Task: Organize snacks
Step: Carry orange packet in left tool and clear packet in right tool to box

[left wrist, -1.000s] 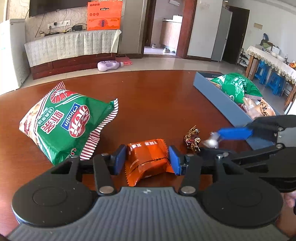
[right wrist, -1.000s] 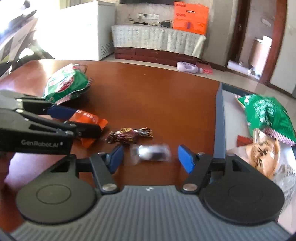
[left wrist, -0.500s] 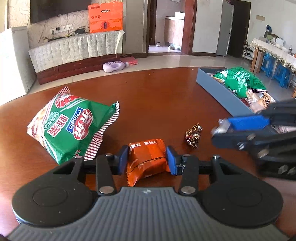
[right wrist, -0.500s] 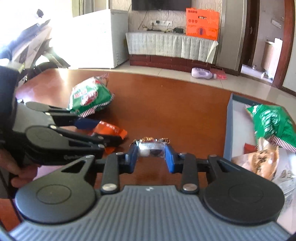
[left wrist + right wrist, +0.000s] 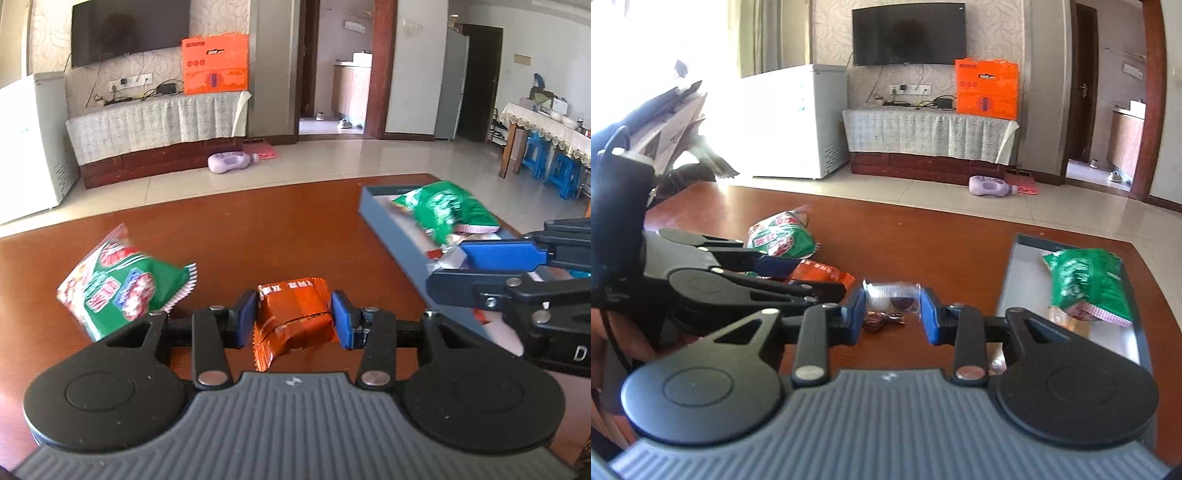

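My left gripper (image 5: pixel 293 317) is shut on an orange snack packet (image 5: pixel 291 310) and holds it above the brown table (image 5: pixel 258 229). My right gripper (image 5: pixel 892 310) is shut on a small clear-wrapped candy (image 5: pixel 892 295), also off the table. Below that candy, a brown foil candy (image 5: pixel 882 317) lies on the wood. A green chip bag (image 5: pixel 122 288) rests on the table to the left. To the right is a grey-blue tray (image 5: pixel 388 225) with another green bag (image 5: pixel 447 210) in it. The right gripper (image 5: pixel 448 271) shows in the left wrist view beside the tray's near wall.
The tray (image 5: pixel 1008 288) also holds a few smaller packets under its green bag (image 5: pixel 1086 284). My left gripper (image 5: pixel 812 277) and a hand fill the left side of the right wrist view. The table's far edge runs behind the tray, with floor beyond.
Both grippers closed on their snacks and rose from the table with them. The right one has moved toward the tray. The brown foil candy stayed where it was.
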